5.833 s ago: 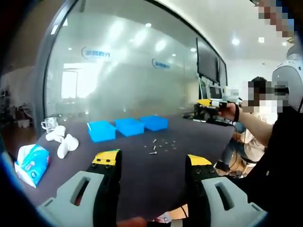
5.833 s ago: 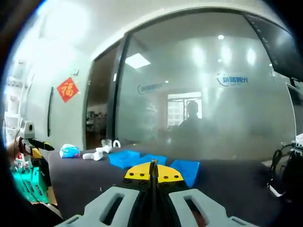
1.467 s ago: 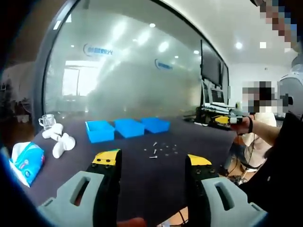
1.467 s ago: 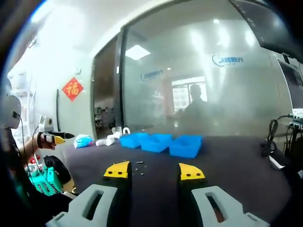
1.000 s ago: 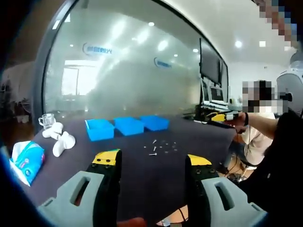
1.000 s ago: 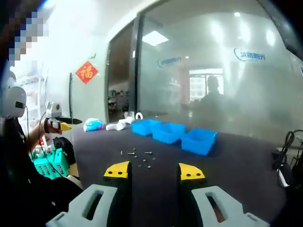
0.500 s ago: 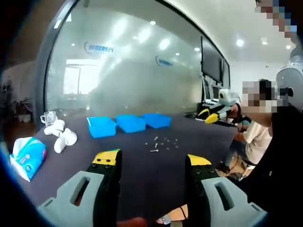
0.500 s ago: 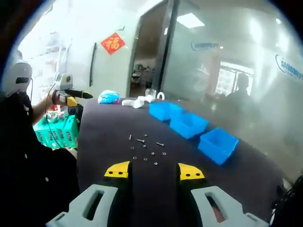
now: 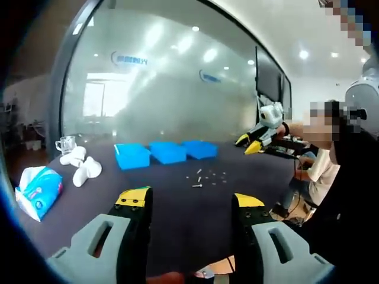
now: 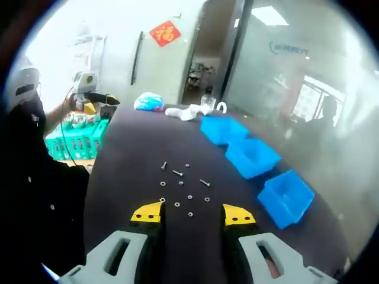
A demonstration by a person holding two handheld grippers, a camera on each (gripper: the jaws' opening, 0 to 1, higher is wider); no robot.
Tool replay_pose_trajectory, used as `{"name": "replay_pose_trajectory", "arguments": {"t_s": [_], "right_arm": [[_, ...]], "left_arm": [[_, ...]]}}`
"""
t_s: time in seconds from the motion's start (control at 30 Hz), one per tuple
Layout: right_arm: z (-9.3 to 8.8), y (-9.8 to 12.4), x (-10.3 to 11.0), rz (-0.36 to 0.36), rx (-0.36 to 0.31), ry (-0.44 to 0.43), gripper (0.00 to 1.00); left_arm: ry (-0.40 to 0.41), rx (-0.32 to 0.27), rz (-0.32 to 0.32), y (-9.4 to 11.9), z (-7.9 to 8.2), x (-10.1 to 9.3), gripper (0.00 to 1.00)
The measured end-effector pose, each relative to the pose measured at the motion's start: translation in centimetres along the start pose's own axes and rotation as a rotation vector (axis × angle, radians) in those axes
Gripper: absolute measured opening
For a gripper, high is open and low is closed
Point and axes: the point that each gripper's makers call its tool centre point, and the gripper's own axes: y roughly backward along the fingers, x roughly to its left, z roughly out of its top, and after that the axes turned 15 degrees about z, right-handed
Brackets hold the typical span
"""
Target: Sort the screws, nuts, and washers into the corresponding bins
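Screws, nuts, washers [image 10: 180, 184] scattered small, silvery beside blue bins [image 10: 251, 157]; both tools gape, nothing held.

A dark table [image 9: 177, 207] is seen before a frosted glass wall [image 9: 166, 100]. Near its far left end a blue and white tissue pack [image 9: 37, 189] lies, with white crumpled items [image 9: 83, 168] and a clear glass mug [image 9: 66, 144] beyond it. A red diamond-shaped sign [image 10: 165, 32] hangs on the white wall, and green crates [image 10: 80, 139] stand beside the table
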Motion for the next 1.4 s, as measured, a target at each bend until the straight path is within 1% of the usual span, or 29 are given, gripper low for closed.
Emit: {"name": "replay_pose_trajectory", "arguments": {"t_s": [0.1,0.3,0.43,0.57,0.67,0.77,0.87,0.97,1.0,1.03,1.13,1.3,1.4], "right_arm": [[0.2,-0.7,-0.7,0.013,0.038,0.021,0.33],[0.8,-2.3,-2.1,0.042,0.075,0.04,0.33],[0.9,-3.5,-2.6,0.058,0.12,0.094,0.33],[1.5,-4.9,-3.0,0.083,0.137,0.119,0.33],[1.8,-6.0,-3.5,0.098,0.179,0.161,0.32],[1.8,-7.1,-3.6,0.129,0.23,0.206,0.31],[2.0,-8.2,-3.6,0.162,0.26,0.235,0.31],[1.8,-9.1,-3.8,0.195,0.311,0.272,0.3],[1.6,-9.4,-3.8,0.211,0.348,0.309,0.28],[1.7,-9.8,-3.6,0.231,0.349,0.321,0.27],[1.8,-10.7,-3.5,0.252,0.36,0.321,0.27],[1.0,-11.6,-4.1,0.285,0.438,0.37,0.27],[0.9,-12.1,-4.3,0.302,0.456,0.384,0.27]], "left_arm": [[0.002,0.002,0.0,-0.1,-0.1,0.2,0.52],[0.007,0.005,0.012,-0.1,-0.1,0.9,0.52],[0.011,0.005,0.015,-0.1,-0.2,1.1,0.52],[0.009,0.01,0.019,-0.1,-0.3,1.3,0.52],[0.01,0.01,0.019,-0.2,-0.2,1.3,0.52],[0.005,0.013,0.019,-0.2,-0.2,1.3,0.52],[0.001,0.014,0.02,-0.3,-0.1,1.3,0.52],[-0.001,0.013,0.021,-0.3,0.0,1.2,0.52],[0.001,0.012,0.022,-0.3,0.0,1.1,0.52],[0.006,0.012,0.022,-0.3,-0.1,1.1,0.52],[0.013,0.016,0.022,-0.4,-0.4,0.9,0.52],[0.013,0.023,0.031,-0.3,-0.5,0.9,0.52],[0.014,0.019,0.039,-0.2,-0.3,1.1,0.52]]}}
